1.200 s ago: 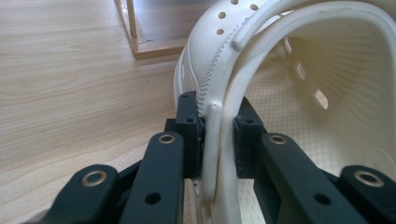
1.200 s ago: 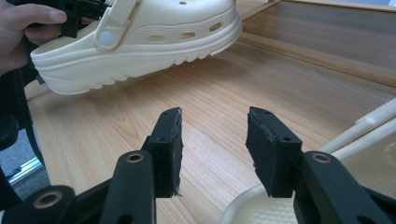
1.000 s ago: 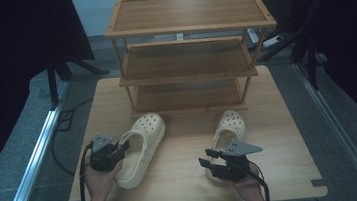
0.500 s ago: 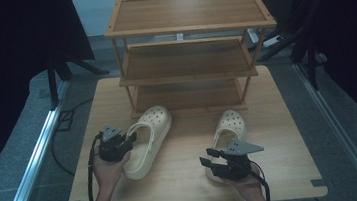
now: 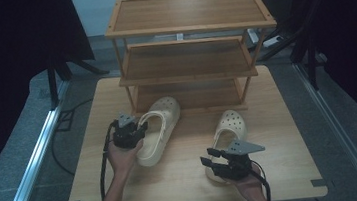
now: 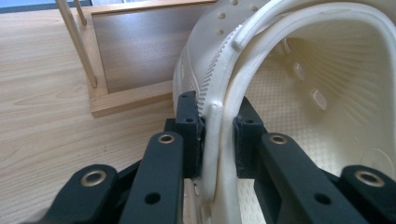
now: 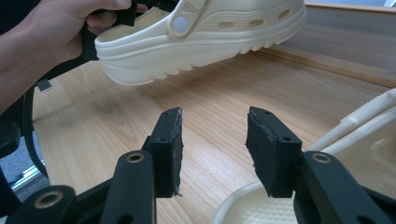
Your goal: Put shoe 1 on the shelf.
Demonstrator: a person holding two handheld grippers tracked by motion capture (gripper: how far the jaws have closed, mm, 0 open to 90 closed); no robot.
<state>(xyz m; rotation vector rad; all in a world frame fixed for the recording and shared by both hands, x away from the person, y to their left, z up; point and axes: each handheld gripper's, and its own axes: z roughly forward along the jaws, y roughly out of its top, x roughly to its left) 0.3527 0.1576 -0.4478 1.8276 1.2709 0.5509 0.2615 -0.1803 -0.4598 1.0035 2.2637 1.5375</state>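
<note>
My left gripper is shut on the side rim and strap of a cream clog. In the right gripper view this clog hangs tilted off the table, toe toward the bottom shelf of the wooden rack. A second cream clog lies on the table at the right, toe toward the rack. My right gripper stands open just above that clog's heel end, with only bare table between its pads.
The three-tier rack stands at the back of the wooden table; its shelves are bare. A hand holds the left gripper. Dark curtains and a metal rail border the table.
My left gripper has carried the clog forward and to the right, bringing its toe to the rack's bottom shelf. The right gripper has stayed where it was.
</note>
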